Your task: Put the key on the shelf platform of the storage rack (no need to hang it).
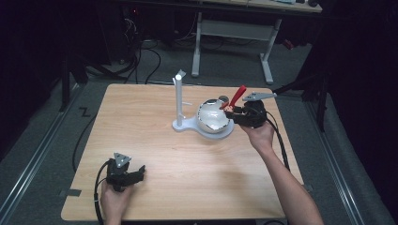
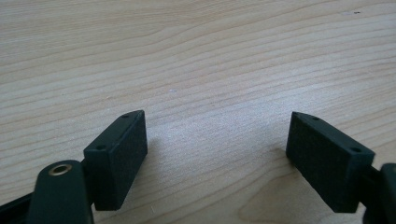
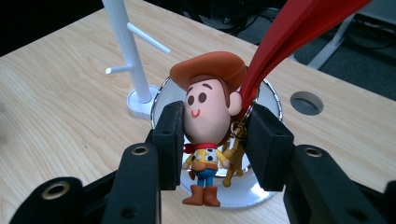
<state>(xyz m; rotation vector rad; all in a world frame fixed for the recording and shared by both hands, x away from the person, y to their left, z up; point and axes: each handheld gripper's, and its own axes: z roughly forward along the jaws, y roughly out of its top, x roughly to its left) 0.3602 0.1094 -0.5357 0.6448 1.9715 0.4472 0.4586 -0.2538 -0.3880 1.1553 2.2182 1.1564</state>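
The cowboy figurine (image 3: 208,126), a keychain toy with a brown hat and a red strap (image 3: 285,37) running up from a ring by its ear, hangs clamped by the head in the right gripper (image 3: 212,140), just above the shiny metal bowl (image 3: 268,100). In the high view the right gripper (image 1: 233,111) sits at the bowl's (image 1: 213,118) right rim, the strap (image 1: 238,93) pointing up and away. The bowl rests on the base of a white peg stand (image 1: 179,101), whose short pegs stick out beside it.

The step in hand looks like carrying the toy between bowl and stand (probably to hang it by its strap). Next would be lifting the strap loop toward a peg (image 3: 147,38) and threading it on.

The left gripper (image 1: 126,174) rests wide apart and empty on the tabletop (image 1: 155,154), near the front left corner.
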